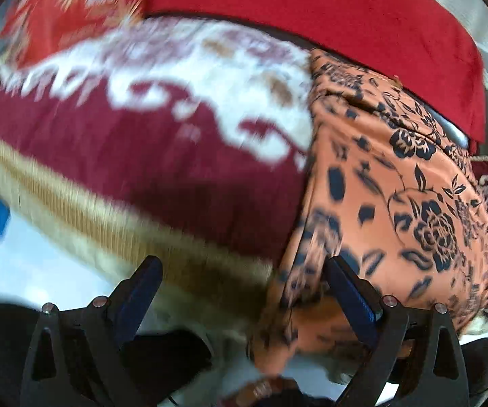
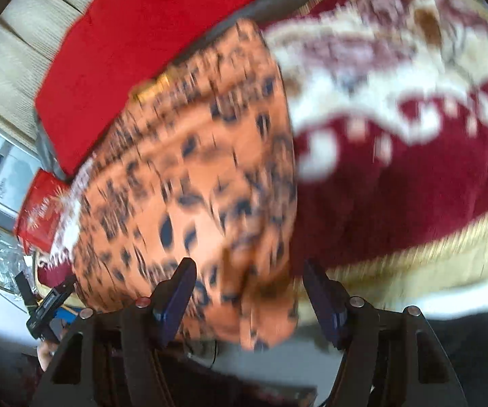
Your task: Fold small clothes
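Spread beneath both views, a maroon-and-cream patterned blanket (image 1: 149, 156) carries the orange floral garment (image 1: 389, 183), whose near hem lies between the parted jaws of the right gripper (image 2: 249, 281), ungripped, while the left gripper (image 1: 244, 278), likewise apart, has it at its right finger.

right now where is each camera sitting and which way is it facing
Left wrist view: sits on the left gripper, angled steeply down past its open fingers at the dark red patterned rug, with the orange floral cloth on the right.
Right wrist view: sits on the right gripper, also angled down; its open fingers straddle the orange floral cloth, rug to the right. The other gripper shows at lower left.
Shared: the cloth, the rug and a bright red cover beyond; both are motion-blurred.
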`<state>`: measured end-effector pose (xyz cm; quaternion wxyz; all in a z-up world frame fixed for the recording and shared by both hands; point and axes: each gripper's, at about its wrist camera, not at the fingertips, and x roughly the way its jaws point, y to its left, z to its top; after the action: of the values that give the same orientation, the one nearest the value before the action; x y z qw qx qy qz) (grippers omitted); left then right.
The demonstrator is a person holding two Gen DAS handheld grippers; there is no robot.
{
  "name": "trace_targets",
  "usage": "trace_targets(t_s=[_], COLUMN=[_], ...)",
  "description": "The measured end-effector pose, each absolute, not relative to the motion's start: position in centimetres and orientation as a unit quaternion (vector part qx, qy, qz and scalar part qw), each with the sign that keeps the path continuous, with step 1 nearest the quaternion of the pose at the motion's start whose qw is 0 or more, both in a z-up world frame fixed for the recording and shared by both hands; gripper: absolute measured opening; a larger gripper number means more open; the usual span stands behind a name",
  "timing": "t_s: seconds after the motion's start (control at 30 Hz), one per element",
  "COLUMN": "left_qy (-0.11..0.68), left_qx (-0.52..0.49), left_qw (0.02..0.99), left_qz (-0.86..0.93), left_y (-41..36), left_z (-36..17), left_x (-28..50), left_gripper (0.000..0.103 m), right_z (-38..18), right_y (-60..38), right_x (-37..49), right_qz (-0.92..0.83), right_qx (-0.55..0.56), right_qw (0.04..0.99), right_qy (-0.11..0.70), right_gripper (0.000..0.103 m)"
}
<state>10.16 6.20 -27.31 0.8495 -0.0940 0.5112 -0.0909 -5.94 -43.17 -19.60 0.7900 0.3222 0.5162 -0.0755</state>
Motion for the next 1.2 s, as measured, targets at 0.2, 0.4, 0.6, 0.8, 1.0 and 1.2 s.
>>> trace_targets(t_s=[0.2,0.4,0.6,0.8,1.0,1.2], left_qy=[0.578,0.625,0.604,0.575,0.529,0.481], left_qx=[-0.099,-0.115,-0.143,-0.128,-0.133,-0.175], left_qw=[0.805,0.764,0.765,0.778,0.781,0.780], left_qz=[-0.093,-0.116,-0.170,-0.220,-0.304,-0.361], left_y=[5.7,5.0,4.5,4.0,4.0,3.0], left_z=[-29.6,-32.3,-32.0,-29.5,-23.3,-16.5], left_x=[9.4,9.9,10.3,9.6,8.9,12.9], left_gripper=[0.097,0.097,0.037,0.006,0.006,0.006], right_z=[-22.1,-24.1,-25.6,-22.7,-18.3,-12.8], right_y=[-41.6,-41.8,-42.5,-42.0,-43.7,-46.8], right_x=[-6.7,-6.6,-7.5,-8.1,-10.5,-9.9], right_qz=[-0.093,-0.107,-0.070,-0.038,0.016,0.077], right_qx=[0.332,0.335,0.366,0.342,0.387,0.434], right_qw=[0.767,0.757,0.769,0.792,0.814,0.838], right_qy=[0.542,0.551,0.520,0.504,0.432,0.322], right_gripper=[0.069,0.070,0.045,0.019,0.018,0.018])
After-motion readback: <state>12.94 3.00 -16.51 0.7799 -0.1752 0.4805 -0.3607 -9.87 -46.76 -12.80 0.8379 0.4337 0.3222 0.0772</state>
